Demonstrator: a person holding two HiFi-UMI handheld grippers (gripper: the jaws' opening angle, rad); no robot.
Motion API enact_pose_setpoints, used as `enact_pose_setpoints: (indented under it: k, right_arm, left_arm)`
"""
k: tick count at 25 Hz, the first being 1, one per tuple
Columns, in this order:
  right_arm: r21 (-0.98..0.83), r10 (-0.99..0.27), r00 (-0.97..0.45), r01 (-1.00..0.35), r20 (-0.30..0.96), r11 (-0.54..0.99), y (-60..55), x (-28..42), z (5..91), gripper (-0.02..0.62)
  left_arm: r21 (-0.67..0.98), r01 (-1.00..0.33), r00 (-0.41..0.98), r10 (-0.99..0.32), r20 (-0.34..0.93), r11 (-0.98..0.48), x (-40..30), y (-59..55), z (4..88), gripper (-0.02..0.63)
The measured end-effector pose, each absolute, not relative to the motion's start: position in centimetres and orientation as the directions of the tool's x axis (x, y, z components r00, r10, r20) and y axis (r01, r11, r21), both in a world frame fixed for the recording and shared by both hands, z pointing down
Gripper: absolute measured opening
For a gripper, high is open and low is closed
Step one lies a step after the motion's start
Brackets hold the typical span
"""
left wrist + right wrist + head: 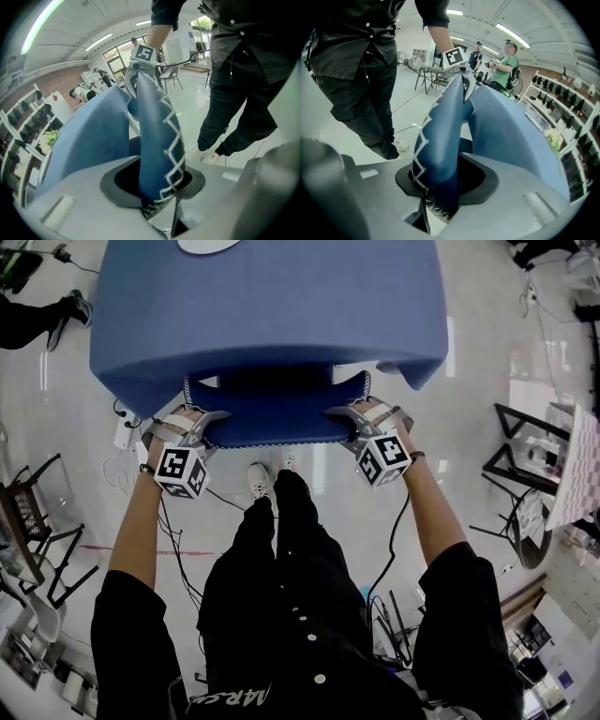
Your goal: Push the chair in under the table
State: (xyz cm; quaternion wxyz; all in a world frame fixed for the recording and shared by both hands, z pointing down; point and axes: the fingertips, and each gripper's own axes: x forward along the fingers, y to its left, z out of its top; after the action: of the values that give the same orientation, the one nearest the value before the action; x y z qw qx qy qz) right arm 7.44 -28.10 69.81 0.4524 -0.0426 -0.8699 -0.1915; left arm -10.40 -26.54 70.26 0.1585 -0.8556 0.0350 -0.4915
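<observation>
Chair backrest [277,418] of blue padded fabric, white-stitched, lies crosswise just short of the blue-clothed table [272,315]; left gripper [199,425] and right gripper [359,421] each pinch one end (equally near).

floor [478,362]: glossy white, cables [178,549] strewn | ceiling lights [513,35]: long strips — lit | wall shelves [562,91]: stocked | windows [115,52]: far end

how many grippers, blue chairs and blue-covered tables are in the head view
grippers: 2, left gripper and right gripper
blue chair: 1
blue-covered table: 1
total: 4
</observation>
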Motion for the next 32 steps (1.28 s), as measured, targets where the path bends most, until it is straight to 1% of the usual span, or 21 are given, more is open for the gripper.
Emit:
enact_pose_setpoints:
  k: [5,12,21,26,28,30,32]
  right_arm:
    - [0.302,-0.105,-0.579,0.254,0.809,0.919,-31.4,7.0,70.1,0.153]
    - [0.289,-0.082,-0.592,0.264,0.802,0.920,-33.6,6.4,69.1,0.155]
    - [0.288,-0.078,-0.588,0.273,0.805,0.918,-33.2,6.8,69.7,0.160]
    - [0.297,-0.094,-0.583,0.263,0.807,0.918,-32.8,7.0,70.1,0.160]
    - [0.292,-0.094,-0.576,0.261,0.812,0.920,-32.9,7.1,70.1,0.175]
    - [0.279,-0.098,-0.563,0.246,0.821,0.928,-32.9,7.0,70.1,0.221]
    - [0.274,-0.108,-0.559,0.222,0.822,0.936,-32.9,6.9,69.8,0.219]
  left_arm:
    - [-0.300,0.100,0.505,-0.212,0.837,-0.949,-10.9,-29.8,70.4,0.141]
    - [-0.289,0.088,0.525,-0.202,0.827,-0.953,-11.3,-31.8,69.4,0.142]
    - [-0.258,0.096,0.521,-0.172,0.836,-0.961,-10.8,-31.1,70.1,0.143]
    - [-0.262,0.098,0.502,-0.180,0.846,-0.960,-10.7,-30.7,70.6,0.142]
    - [-0.263,0.091,0.492,-0.187,0.850,-0.960,-10.7,-30.9,70.6,0.163]
    - [-0.263,0.082,0.476,-0.194,0.858,-0.961,-11.1,-31.1,70.7,0.231]
    - [-0.258,0.092,0.448,-0.191,0.873,-0.962,-11.9,-30.8,70.9,0.255]
